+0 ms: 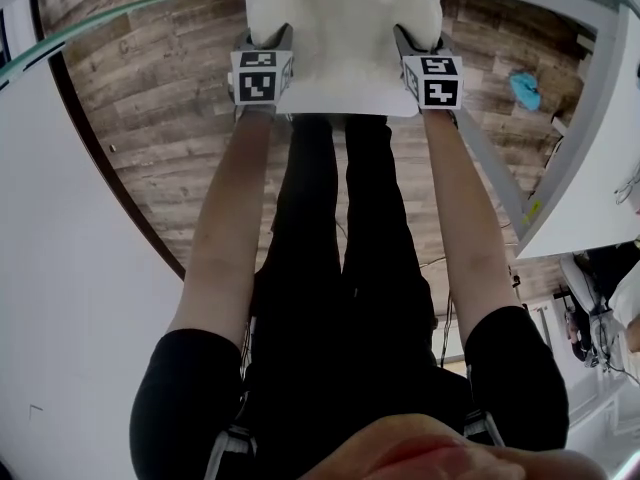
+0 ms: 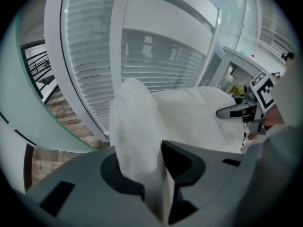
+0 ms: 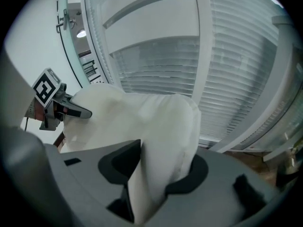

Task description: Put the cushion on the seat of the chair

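Looking soft, light, squashy, cushion (image 1: 345, 28) lies on or just above chair seat (image 1: 345, 106), contact unclear; near corners best hold. Left gripper (image 2: 154, 171) clasps corner at seat's front left, right gripper (image 3: 154, 174) front right, fabric filling jaws. Forearms (image 1: 235, 218) stretch straight toward seat, grippers tilted steeply down.

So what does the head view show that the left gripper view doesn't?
Only the head view: the person's arms and black-clad legs, a blue thing off to the right, and the left gripper seen from outside.
Only the left gripper view: slatted blinds ahead, stairs at left, and the cushion's edge standing between that gripper's jaws.
Both: the white cushion and the right gripper on its other side.
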A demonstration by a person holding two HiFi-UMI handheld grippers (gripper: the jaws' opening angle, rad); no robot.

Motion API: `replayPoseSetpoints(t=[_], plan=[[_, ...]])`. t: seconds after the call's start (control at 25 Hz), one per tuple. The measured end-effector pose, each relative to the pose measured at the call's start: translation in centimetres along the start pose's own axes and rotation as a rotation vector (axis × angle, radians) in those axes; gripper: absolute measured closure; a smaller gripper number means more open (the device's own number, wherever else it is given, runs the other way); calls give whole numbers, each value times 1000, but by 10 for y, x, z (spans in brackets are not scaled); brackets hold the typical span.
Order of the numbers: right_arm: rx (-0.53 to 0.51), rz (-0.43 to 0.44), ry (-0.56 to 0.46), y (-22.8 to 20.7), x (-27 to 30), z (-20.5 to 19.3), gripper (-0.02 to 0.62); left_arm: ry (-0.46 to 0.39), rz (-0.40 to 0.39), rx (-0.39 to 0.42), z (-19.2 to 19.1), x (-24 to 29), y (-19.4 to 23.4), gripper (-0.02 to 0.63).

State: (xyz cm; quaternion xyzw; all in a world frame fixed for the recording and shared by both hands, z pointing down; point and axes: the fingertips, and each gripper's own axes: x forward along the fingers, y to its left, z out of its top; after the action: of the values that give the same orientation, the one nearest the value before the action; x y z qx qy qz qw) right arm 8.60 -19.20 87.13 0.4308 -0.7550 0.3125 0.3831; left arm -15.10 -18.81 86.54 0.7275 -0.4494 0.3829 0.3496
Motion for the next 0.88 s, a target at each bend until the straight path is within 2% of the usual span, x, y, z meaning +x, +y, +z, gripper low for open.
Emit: replayPoseSetpoints(t=[0.12, 0.28, 0.36, 0.52, 0.76, 0.88], plan=[[30, -11, -3, -7, 1, -4, 399, 3, 8, -23, 0, 5, 8, 428], [74, -21, 6, -14, -2, -10, 357, 14, -16, -162, -7, 9, 19, 365], [87, -33, 7, -17, -4, -12, 331, 28, -11, -187, -12, 8, 24, 331], [88, -67, -3, -27, -9, -10, 279, 40, 36, -187, -16, 4, 33, 284], [79, -129, -25, -40, -25, -1, 267, 10, 72, -147, -7, -10, 44, 261], [83, -134, -45, -38, -39, 7, 265, -18, 66, -139, 2, -25, 41, 261]])
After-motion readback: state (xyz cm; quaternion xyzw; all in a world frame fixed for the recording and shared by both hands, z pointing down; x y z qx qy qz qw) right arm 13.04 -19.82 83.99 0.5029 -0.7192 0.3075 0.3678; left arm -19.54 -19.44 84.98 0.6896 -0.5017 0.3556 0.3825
